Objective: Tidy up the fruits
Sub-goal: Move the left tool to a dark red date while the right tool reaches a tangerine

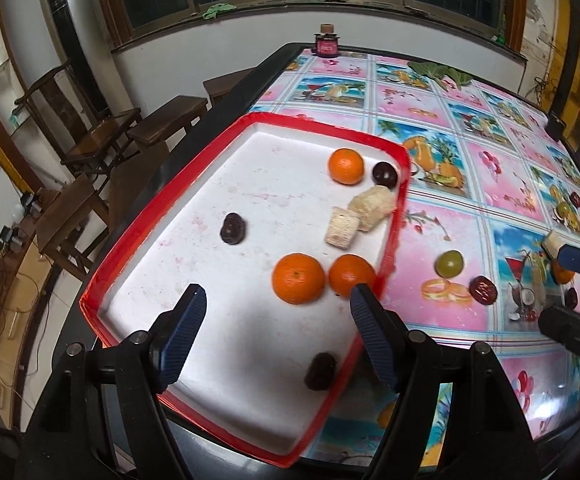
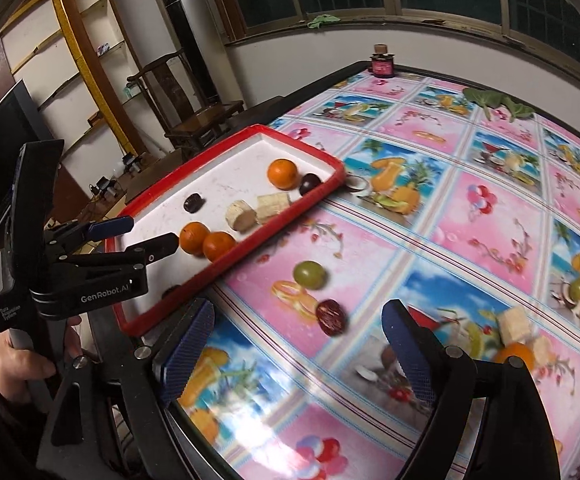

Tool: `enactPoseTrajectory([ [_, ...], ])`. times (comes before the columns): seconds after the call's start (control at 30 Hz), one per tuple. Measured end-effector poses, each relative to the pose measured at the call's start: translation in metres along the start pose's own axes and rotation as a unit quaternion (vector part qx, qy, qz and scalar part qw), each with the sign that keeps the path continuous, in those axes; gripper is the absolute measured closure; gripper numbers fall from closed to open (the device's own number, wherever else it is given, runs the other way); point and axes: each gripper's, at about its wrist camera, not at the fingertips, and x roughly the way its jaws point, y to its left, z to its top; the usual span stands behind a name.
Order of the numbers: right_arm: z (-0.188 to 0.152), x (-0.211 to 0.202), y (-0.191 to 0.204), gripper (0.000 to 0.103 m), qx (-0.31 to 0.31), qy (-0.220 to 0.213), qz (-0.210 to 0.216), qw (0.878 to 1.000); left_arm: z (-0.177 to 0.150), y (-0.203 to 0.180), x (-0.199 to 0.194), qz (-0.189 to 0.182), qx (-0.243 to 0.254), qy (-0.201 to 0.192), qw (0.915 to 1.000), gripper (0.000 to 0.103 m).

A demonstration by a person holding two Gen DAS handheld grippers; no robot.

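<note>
A red-rimmed white tray point(image 1: 250, 118) at the table's left holds three oranges point(image 1: 299, 278), three dark dates point(image 1: 233, 228) and two pale cut fruit pieces point(image 1: 372, 206). My left gripper point(image 1: 278, 292) hangs open over the tray's near end, just short of two oranges, gripping nothing. From the right wrist view it point(image 2: 154, 232) shows side-on above the tray point(image 2: 250, 248). My right gripper point(image 2: 300, 312) is open and empty over the tablecloth. Ahead of it lie a green grape point(image 2: 309, 275) and a red date point(image 2: 331, 317). Pale pieces point(image 2: 513, 324) and an orange point(image 2: 514, 354) lie by its right finger.
A second green grape point(image 2: 579, 288) lies at the table's right. A dark jar point(image 1: 327, 44) and green leaves point(image 1: 440, 72) sit near the far edge. Wooden chairs point(image 1: 102, 136) stand left of the table. A person's hand point(image 2: 22, 360) grips the left gripper's handle.
</note>
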Motion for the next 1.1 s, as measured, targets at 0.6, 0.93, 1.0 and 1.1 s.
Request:
enactPoseTrajectory([
  [0.6, -0.041, -0.044, -0.084, 0.015, 0.051, -0.002, -0.061, 0.997, -0.012, -0.038, -0.011, -0.110, 0.023, 0.018, 0.9935, 0.024],
  [0.93, -0.056, -0.042, -0.115, 0.015, 0.067, 0.011, -0.081, 0.994, -0.022, -0.108, 0.011, -0.218, 0.062, 0.065, 0.9718, 0.024],
  [1.0, -0.054, -0.040, -0.121, 0.017, 0.069, 0.015, -0.091, 0.993, -0.024, -0.114, 0.018, -0.228, 0.056, 0.072, 0.9693, 0.024],
  [1.1, -0.052, -0.034, -0.125, 0.025, 0.071, 0.021, -0.100, 0.992, -0.021, -0.120, 0.023, -0.229, 0.052, 0.067, 0.9697, 0.026],
])
